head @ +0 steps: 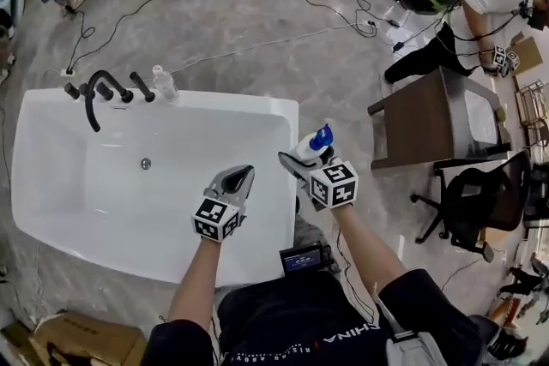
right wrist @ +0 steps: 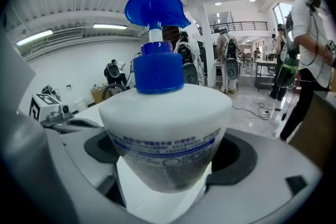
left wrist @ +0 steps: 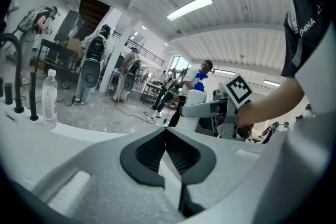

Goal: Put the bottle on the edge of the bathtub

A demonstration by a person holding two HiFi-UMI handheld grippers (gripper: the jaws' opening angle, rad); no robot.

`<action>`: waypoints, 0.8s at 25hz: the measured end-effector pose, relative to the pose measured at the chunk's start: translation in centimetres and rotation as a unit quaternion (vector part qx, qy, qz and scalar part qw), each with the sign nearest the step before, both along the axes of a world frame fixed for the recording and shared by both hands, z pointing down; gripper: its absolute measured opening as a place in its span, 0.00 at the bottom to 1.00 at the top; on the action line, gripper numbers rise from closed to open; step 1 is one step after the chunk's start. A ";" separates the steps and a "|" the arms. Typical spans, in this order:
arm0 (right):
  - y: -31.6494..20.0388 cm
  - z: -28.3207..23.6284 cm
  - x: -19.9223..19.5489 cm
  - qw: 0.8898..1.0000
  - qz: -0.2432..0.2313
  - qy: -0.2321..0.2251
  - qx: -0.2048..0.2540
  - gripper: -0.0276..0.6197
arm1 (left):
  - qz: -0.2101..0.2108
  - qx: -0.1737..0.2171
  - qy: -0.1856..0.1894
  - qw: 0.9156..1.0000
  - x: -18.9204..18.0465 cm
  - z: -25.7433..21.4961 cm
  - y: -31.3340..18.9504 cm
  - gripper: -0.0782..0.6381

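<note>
Bottle [right wrist: 165,134] in right gripper [right wrist: 167,168], water bottle [head: 163,83] beside faucet [head: 93,92]

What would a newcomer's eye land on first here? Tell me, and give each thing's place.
The big white bathtub fills the left of the head view, with a black faucet and a clear water bottle on its far rim. Next comes the white pump bottle with a blue top, clamped in the right gripper about over the tub's right rim. The left gripper hangs shut and empty above the basin.
</note>
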State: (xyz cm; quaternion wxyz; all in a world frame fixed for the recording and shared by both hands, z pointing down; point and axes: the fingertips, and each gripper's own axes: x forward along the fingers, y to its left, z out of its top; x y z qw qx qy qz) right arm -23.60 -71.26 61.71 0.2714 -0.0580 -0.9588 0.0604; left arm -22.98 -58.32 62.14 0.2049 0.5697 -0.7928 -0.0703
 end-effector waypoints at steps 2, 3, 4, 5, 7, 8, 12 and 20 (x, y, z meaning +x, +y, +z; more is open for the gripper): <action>-1.7 1.9 -2.6 1.000 -0.014 0.000 -0.002 0.82 | -0.031 -0.009 0.000 0.999 -1.9 0.9 -1.8 0.12; -2.4 3.1 -3.7 1.000 -0.016 0.002 -0.005 0.82 | -0.041 -0.012 0.001 0.999 -2.7 1.6 -2.5 0.12; -3.0 4.3 -4.8 1.000 -0.015 0.003 -0.008 0.82 | -0.047 -0.016 0.003 0.999 -3.4 2.4 -3.3 0.12; -3.7 5.5 -5.7 1.000 -0.011 0.003 -0.011 0.82 | -0.048 -0.021 0.003 0.999 -4.0 3.3 -4.1 0.12; -4.8 7.6 -7.5 1.000 -0.001 0.002 -0.016 0.82 | -0.045 -0.036 0.005 0.998 -5.2 5.1 -5.7 0.12; -5.3 8.6 -8.4 1.000 0.005 0.002 -0.018 0.82 | -0.041 -0.043 0.005 0.998 -5.8 5.8 -6.5 0.12; -6.8 12.2 -11.3 0.999 0.030 0.005 -0.012 0.82 | -0.031 -0.060 0.004 0.998 -8.2 8.4 -9.1 0.12; -9.2 17.9 -16.9 0.997 0.070 -0.001 0.024 0.82 | -0.054 -0.072 0.022 0.996 -13.2 12.0 -10.9 0.12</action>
